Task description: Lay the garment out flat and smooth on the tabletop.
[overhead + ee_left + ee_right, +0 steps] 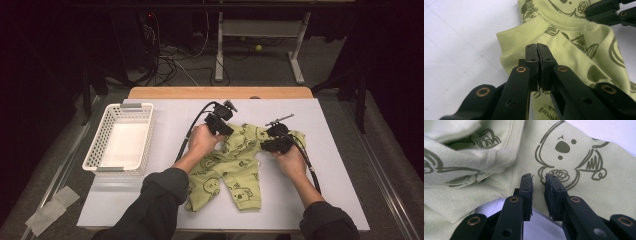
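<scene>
Green koala-print garment (235,167): laid crumpled just right of white basket (120,141) (on the white table); left gripper (537,53) pressed together on its fabric; right gripper (539,183) slightly parted over it

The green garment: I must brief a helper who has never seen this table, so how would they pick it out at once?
On the white table top, look right of the white plastic basket, between the person's two hands. The green garment lies there crumpled, a small pale-green piece printed with dark koala faces. It is the table's one soft, coloured thing; the basket is rigid and white.
</scene>
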Demonstrator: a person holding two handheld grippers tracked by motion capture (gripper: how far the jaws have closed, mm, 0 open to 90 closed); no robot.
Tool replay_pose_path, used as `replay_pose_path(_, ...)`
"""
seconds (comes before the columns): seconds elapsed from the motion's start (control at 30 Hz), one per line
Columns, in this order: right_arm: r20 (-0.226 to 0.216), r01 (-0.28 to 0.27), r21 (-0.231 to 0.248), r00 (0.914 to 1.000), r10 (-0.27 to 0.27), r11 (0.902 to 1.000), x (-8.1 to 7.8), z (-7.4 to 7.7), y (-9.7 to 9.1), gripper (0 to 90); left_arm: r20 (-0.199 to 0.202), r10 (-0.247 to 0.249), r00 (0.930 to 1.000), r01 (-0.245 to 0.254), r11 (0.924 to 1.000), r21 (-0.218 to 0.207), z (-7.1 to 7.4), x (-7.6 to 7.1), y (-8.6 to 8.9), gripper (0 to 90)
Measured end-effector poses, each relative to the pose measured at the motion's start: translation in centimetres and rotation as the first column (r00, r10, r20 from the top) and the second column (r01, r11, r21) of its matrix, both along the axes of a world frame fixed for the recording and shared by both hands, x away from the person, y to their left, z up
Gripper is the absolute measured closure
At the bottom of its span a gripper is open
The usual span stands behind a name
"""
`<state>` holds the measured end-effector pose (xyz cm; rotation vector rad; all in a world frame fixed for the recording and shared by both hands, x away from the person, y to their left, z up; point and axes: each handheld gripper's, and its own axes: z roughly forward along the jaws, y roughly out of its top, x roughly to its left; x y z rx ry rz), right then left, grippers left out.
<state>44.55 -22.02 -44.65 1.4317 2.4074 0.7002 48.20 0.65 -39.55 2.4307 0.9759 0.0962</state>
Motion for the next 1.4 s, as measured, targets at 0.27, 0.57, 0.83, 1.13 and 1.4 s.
replay_pose_path(0.27,0.005,0.002,-0.005,1.0000,-0.002,1.0000,-0.1,0.0,0.1,77.1,0.061,0.092,0.9939,-0.089,0.9948,-0.048,3.2,-0.4,4.3,85.1)
replay_pose_path(0.57,0.011,0.000,-0.022,0.9999,0.000,0.9998,-0.1,0.0,0.3,77.1,0.068,0.210,0.9753,-0.203,0.9744,-0.096,4.9,-0.7,9.8,85.3)
replay_pose_path(0.83,0.015,0.003,-0.035,0.9999,-0.003,0.9994,-0.2,0.0,0.5,77.2,0.071,0.303,0.9503,-0.295,0.9496,-0.107,5.3,-1.0,14.1,85.2)
replay_pose_path(1.13,0.007,0.002,-0.050,1.0000,-0.002,0.9987,-0.1,0.1,0.7,77.1,0.045,0.397,0.9169,-0.392,0.9155,-0.092,4.2,-0.7,17.9,85.2)
replay_pose_path(1.4,0.008,0.002,-0.051,1.0000,-0.002,0.9987,-0.1,0.1,0.7,77.1,0.025,0.444,0.8955,-0.442,0.8946,-0.065,3.0,-0.5,19.3,85.1)
